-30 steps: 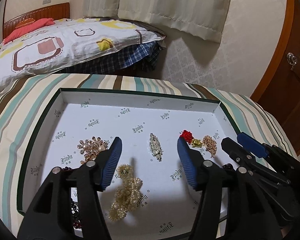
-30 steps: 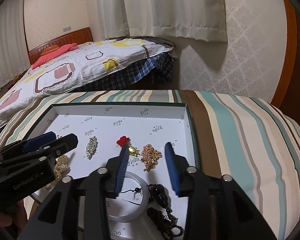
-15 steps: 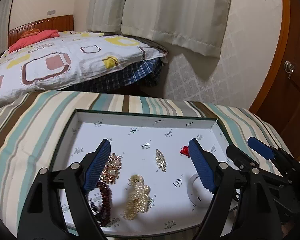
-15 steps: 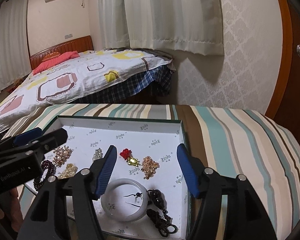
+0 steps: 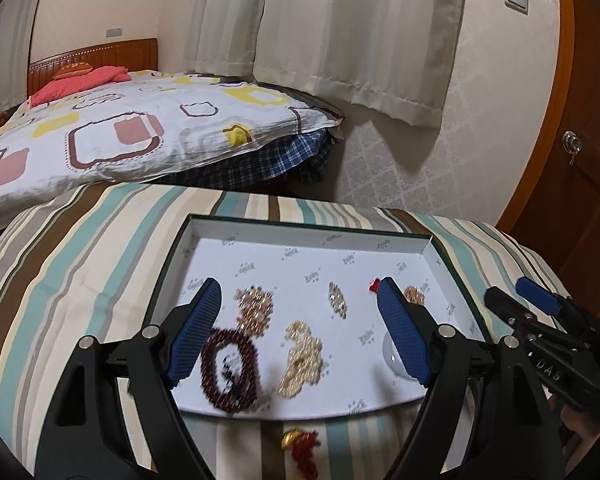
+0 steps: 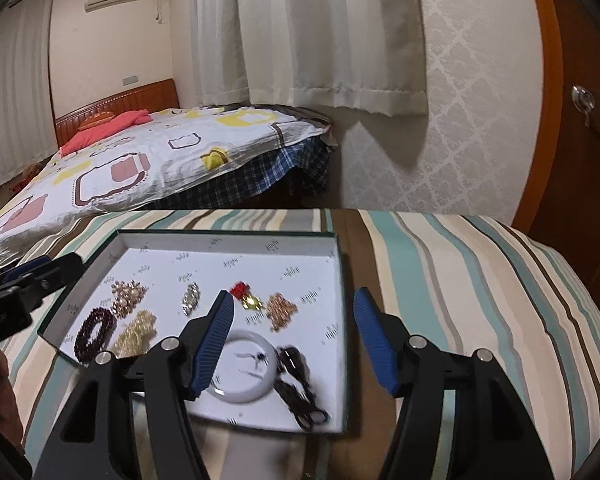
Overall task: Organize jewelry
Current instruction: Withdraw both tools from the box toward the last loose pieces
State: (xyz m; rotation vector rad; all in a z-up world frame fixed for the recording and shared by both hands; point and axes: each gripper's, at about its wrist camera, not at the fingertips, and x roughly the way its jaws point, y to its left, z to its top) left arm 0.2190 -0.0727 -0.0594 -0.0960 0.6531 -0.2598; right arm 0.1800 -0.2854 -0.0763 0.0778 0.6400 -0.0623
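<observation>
Left gripper [image 5: 298, 328] and right gripper [image 6: 294, 338]: ribbed blue pads spread wide, nothing between them, both above the near edge of the tray [image 6: 228, 238]. On the tray's white printed floor: dark-red bead bracelet [image 5: 230, 376] and pearl cluster [image 5: 302, 358] near its left corner, smooth white bangle [image 6: 244, 366] and dark cord [image 6: 298, 384] toward the right. Tray sits on a striped cloth [image 6: 460, 280]; a red-gold charm [image 5: 302, 446] lies on the cloth just outside the near edge.

Dim, warm indoor light; curtain [image 6: 324, 32] casts a soft shadow toward 4 o'clock. Jewelry [image 5: 300, 360] motion-blurred; fisheye bends edges, corners black.
</observation>
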